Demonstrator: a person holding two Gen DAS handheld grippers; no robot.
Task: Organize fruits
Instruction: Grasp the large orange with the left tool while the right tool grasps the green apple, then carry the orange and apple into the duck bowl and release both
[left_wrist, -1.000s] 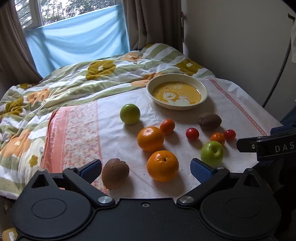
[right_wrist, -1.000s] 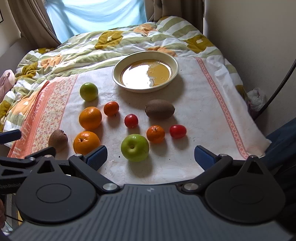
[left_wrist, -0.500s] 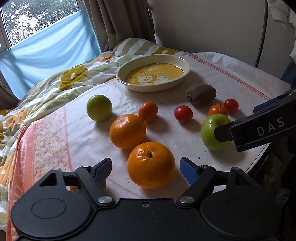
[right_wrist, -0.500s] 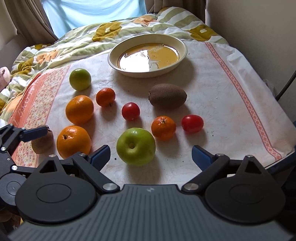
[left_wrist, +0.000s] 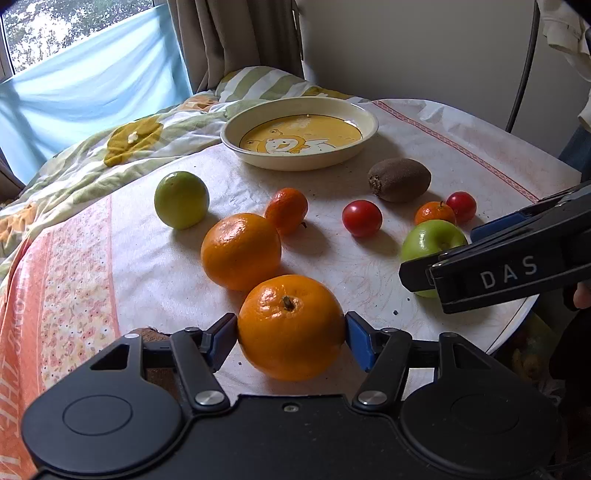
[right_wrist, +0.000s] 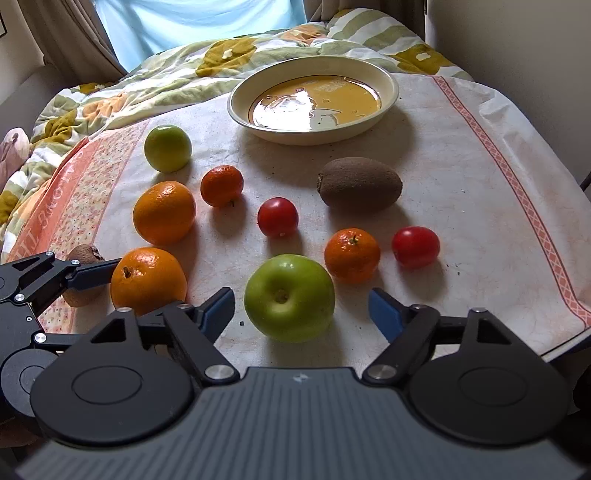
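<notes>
My left gripper (left_wrist: 291, 326) closing, pads meeting the near orange (left_wrist: 291, 326) on the tablecloth (left_wrist: 351, 266), my right gripper (right_wrist: 301, 306) closing, fingers clear either side of the green apple (right_wrist: 289, 297), bowl (right_wrist: 384, 107) beyond

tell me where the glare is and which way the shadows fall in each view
Right wrist view: window glare whites out the plate's yellow centre; fruit shadows fall toward the camera. Left wrist view: the plate's picture reads clearly, only small highlights on the nearest orange; edges bend from the fisheye.
</notes>
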